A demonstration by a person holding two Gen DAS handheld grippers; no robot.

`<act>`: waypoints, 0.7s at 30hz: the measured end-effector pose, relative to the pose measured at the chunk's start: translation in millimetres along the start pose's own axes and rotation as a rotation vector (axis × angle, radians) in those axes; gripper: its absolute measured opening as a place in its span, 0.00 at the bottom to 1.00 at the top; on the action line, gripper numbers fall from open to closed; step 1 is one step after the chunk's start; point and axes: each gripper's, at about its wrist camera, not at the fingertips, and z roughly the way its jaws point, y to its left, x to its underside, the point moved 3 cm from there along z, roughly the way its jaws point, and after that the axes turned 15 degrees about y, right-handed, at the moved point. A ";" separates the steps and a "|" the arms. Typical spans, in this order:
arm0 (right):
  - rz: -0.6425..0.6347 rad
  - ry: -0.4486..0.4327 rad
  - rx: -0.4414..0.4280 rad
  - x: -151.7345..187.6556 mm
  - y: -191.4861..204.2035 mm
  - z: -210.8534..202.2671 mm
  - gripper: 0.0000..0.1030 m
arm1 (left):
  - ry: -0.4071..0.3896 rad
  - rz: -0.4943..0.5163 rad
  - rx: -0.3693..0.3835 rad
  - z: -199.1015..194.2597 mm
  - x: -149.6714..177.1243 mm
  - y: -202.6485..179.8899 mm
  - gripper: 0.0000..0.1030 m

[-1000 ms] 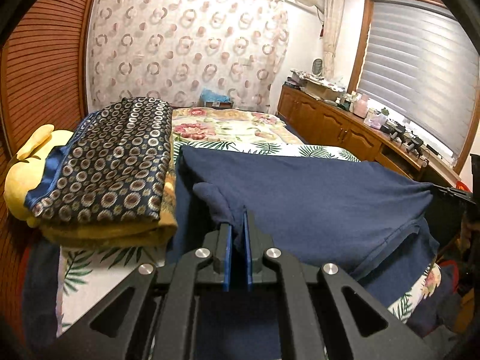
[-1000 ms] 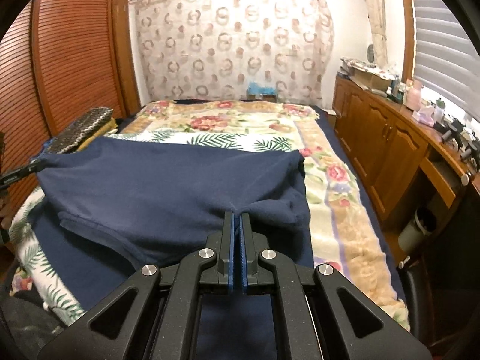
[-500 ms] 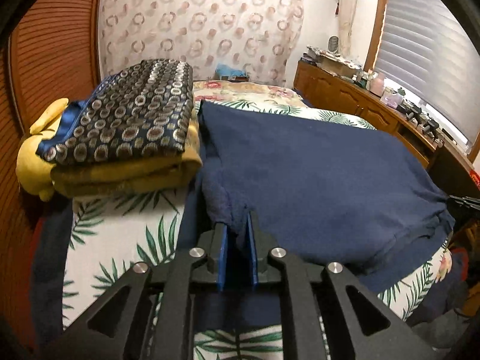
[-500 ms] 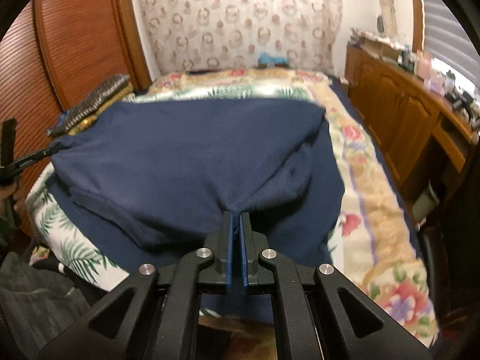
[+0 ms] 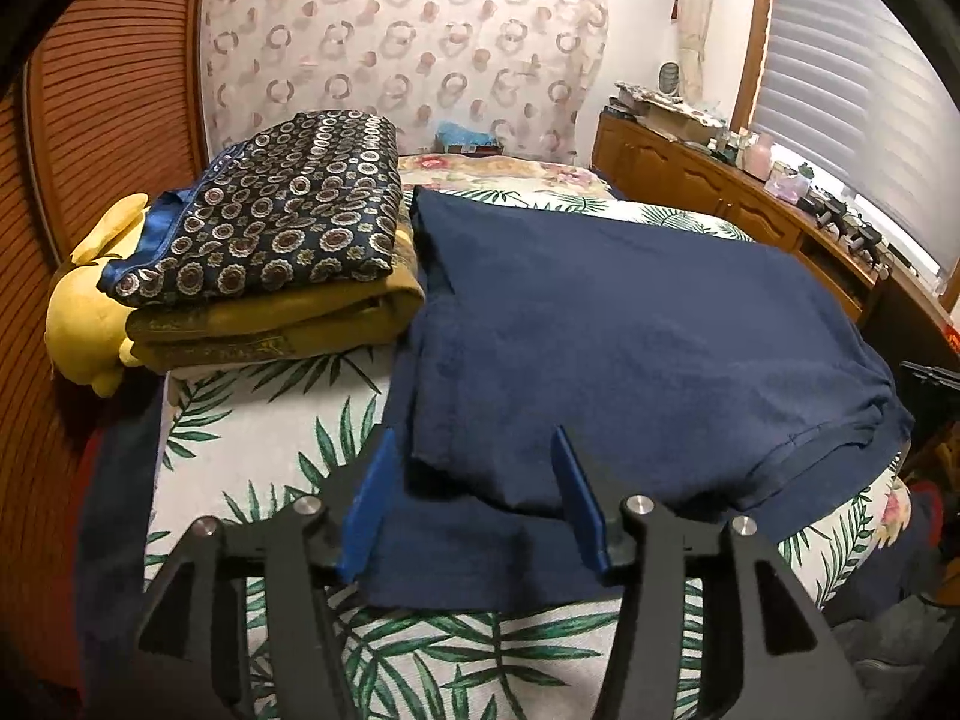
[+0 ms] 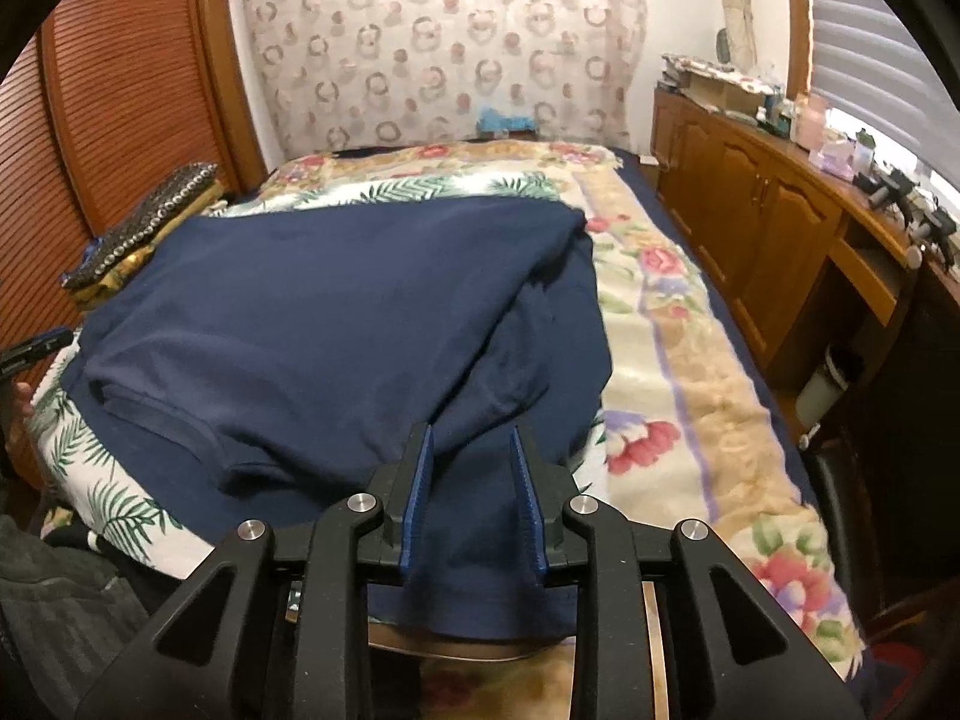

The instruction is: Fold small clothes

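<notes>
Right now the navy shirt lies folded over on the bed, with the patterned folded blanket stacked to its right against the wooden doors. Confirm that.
Not quite: the patterned folded blanket lies to the left of the navy shirt, not its right. The left wrist view shows it stacked there against the wooden doors; the right wrist view agrees. The shirt does lie folded over on the bed.

Folded shirt [image 5: 630,324] on bed [image 5: 288,438], stacked blankets [image 5: 264,252] just left, cabinets [image 6: 756,210] right
</notes>
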 end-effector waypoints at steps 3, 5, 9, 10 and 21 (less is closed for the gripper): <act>-0.004 0.005 -0.009 -0.4 5.6 7.0 0.25 | 0.007 0.005 0.008 1.7 2.3 -3.7 0.51; -0.011 0.000 -0.020 -2.3 12.2 8.4 0.25 | 0.011 0.003 0.006 3.8 0.9 -3.4 0.51; -0.045 -0.018 -0.046 -7.6 30.2 7.8 0.25 | 0.017 -0.005 -0.004 6.2 1.4 -4.0 0.51; -0.058 -0.022 -0.056 -9.0 37.1 7.3 0.25 | 0.015 -0.004 -0.003 5.3 1.9 -4.1 0.51; -0.201 0.034 -0.163 -12.4 110.1 33.9 0.25 | 0.008 -0.010 0.012 4.4 4.0 -5.0 0.51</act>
